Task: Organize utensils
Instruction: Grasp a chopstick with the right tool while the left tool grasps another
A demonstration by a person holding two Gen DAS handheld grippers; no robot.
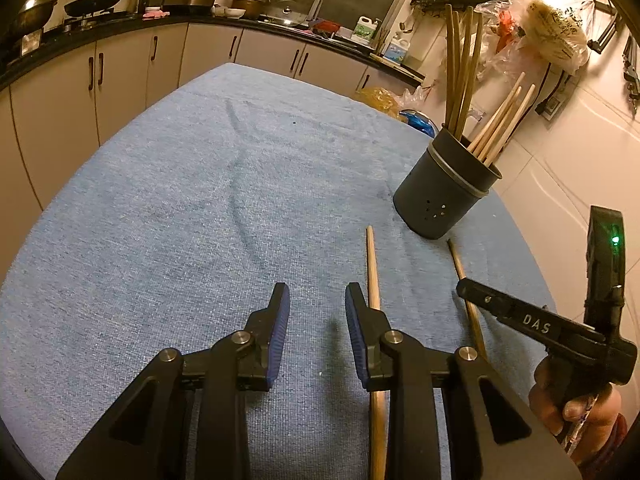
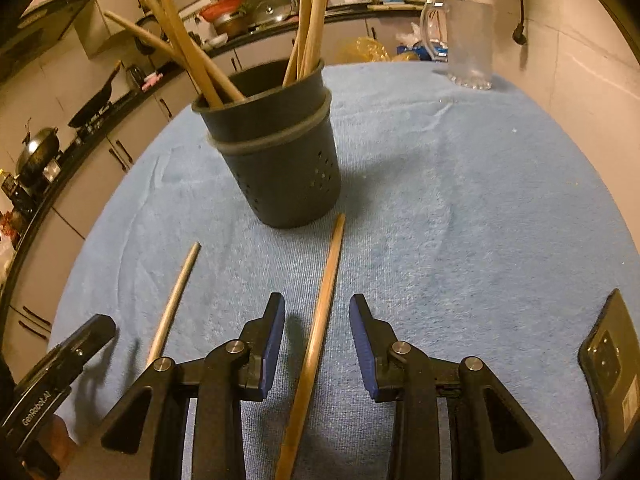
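Chopsticks are the job here: two lie loose on the blue-covered tabletop (image 2: 460, 208) just in front of the dark holder (image 2: 276, 160), which already stands upright with several sticks leaning in it. The right claw (image 2: 318, 344) is spread wide and holds nothing; the darker chopstick (image 2: 320, 320) lies between its two blue pads, touching neither as far as I can tell. The paler chopstick (image 1: 374, 276) lies just beside the left claw (image 1: 318, 324), outside its right finger; that claw is also wide open and empty. The step in hand looks like a pickup by the right claw. Next it needs to lower, close on the shaft, then lift and tip the stick into the holder.
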